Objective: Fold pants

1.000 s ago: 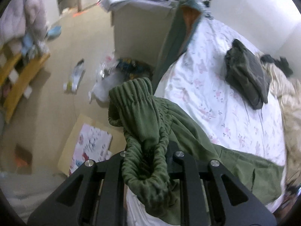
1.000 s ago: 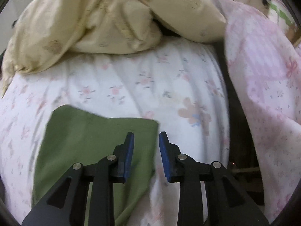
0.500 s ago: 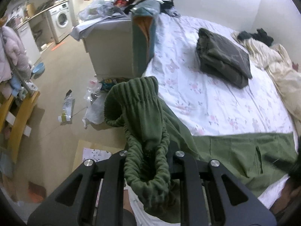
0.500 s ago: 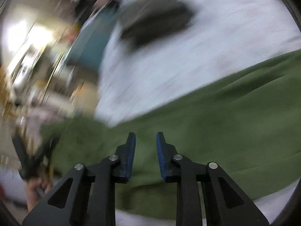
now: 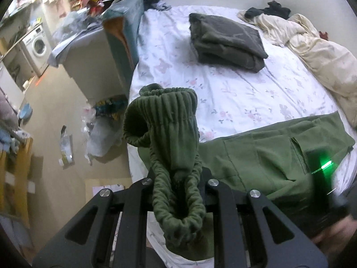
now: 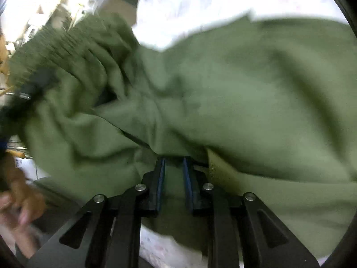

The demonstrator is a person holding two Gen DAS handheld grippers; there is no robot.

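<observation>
The green pants [image 5: 263, 156] lie along the near edge of the bed [image 5: 234, 93], their gathered waistband [image 5: 165, 122] lifted off it. The left gripper [image 5: 177, 178] is clamped on that waistband, which bunches up between its fingers and flops over them. The right gripper [image 6: 174, 167] is pushed into the pants' cloth farther along, its jaws closing with a fold of fabric between the blue pads [image 6: 160, 183]; whether they already pinch it I cannot tell. A folded dark garment [image 5: 225, 40] sits farther back on the bed, well apart.
</observation>
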